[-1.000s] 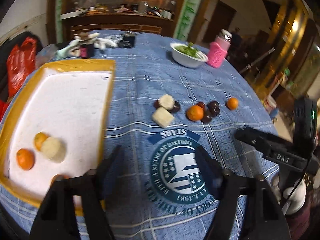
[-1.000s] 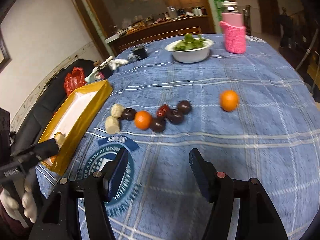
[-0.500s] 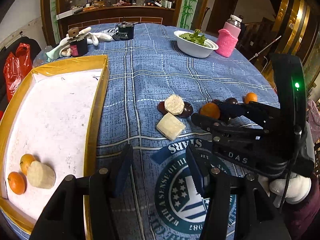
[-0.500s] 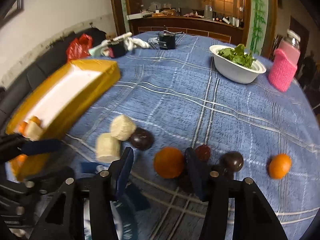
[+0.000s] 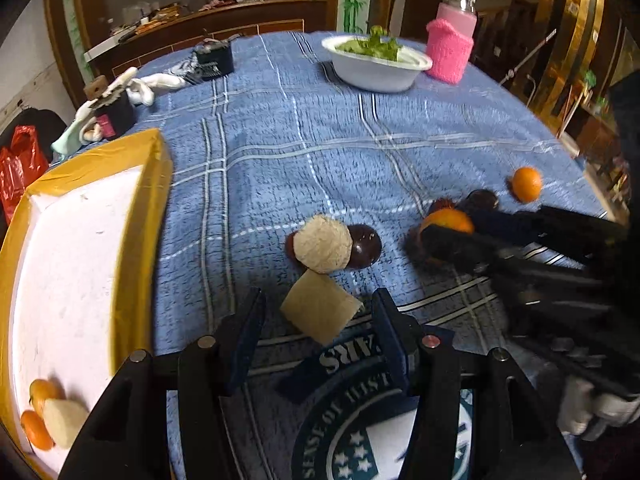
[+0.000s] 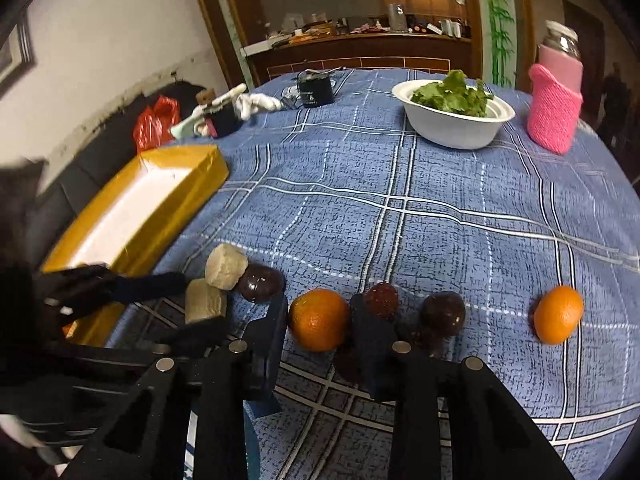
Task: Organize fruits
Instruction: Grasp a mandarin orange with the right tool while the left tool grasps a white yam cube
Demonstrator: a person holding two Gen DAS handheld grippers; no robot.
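My left gripper [image 5: 318, 312] is open, its fingers either side of a pale square fruit piece [image 5: 320, 312] on the blue cloth. A round pale piece [image 5: 322, 243] and a dark plum [image 5: 366, 246] lie just beyond. My right gripper [image 6: 320, 320] is open around an orange [image 6: 319, 319]; it also shows in the left wrist view [image 5: 446, 220]. A red fruit [image 6: 383, 299], a dark plum [image 6: 444, 313] and a second orange [image 6: 558, 314] lie to its right. The yellow tray [image 5: 136, 216] at left holds two oranges [image 5: 38, 428] and a pale piece [image 5: 64, 420].
A white bowl of greens [image 6: 456, 118] and a pink-sleeved bottle [image 6: 556, 108] stand at the far side. A black box [image 5: 214, 62], a small dark jar [image 5: 114, 114] and white gloves [image 5: 140, 88] lie at the far left. A red bag [image 5: 18, 168] is off the table.
Both grippers have moved forward and down to the fruit row. The left one now straddles the square piece, and the right one now straddles the orange.
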